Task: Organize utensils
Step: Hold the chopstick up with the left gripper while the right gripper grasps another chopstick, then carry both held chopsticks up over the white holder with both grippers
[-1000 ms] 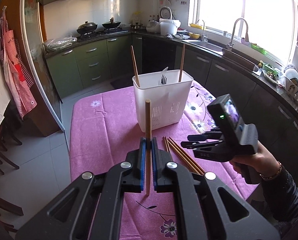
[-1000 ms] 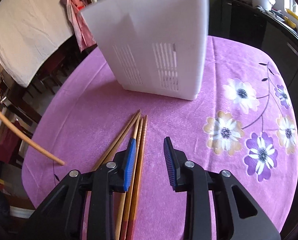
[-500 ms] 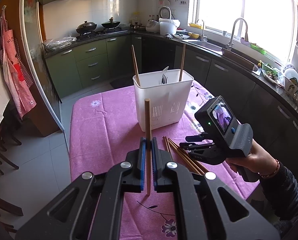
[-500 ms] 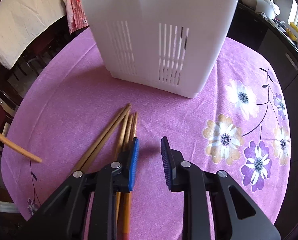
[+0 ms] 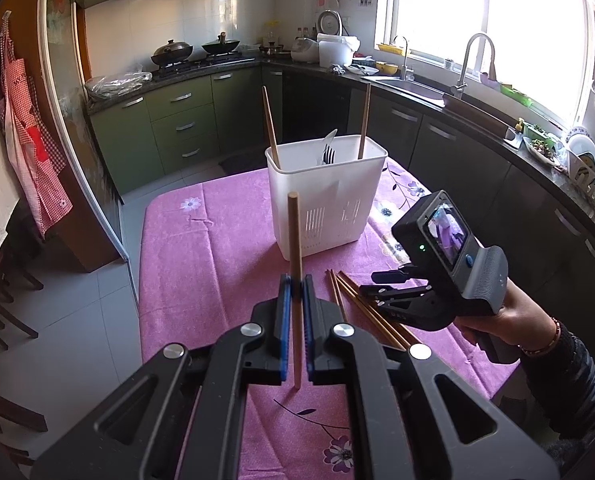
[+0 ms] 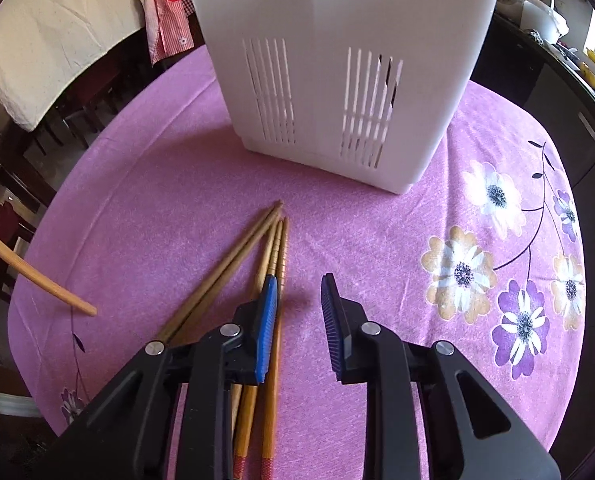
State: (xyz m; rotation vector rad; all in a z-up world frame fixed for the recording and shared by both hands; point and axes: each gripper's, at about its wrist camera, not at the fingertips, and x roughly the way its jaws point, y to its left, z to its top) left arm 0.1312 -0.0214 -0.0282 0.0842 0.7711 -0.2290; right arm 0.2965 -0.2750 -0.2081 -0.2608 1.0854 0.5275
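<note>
- The left gripper (image 5: pixel 293 284) is clamped tight on a single wooden chopstick (image 5: pixel 295 264), held nearly upright above the near part of the table (image 5: pixel 201 248), which is covered with a pink flowered cloth.
- The right gripper (image 6: pixel 299 296) hangs just above the cloth with its blue pads (image 6: pixel 267 320) partly apart and nothing between them.
- A loose bundle of chopsticks (image 6: pixel 253 256) lies flat on the cloth; the right gripper's left pad is over the bundle's right edge, and the gap between the pads sits just right of it.
- A white slotted utensil holder (image 5: pixel 325 196) stands upright on the table, beyond the bundle, toward the far side.
- Inside the holder, two chopsticks (image 5: pixel 269 124) lean against opposite ends, and a dark fork (image 5: pixel 328 155) shows between them.
- A person's hand (image 5: pixel 505 316), in a dark sleeve with a bracelet, holds the right gripper at the table's right edge.
</note>
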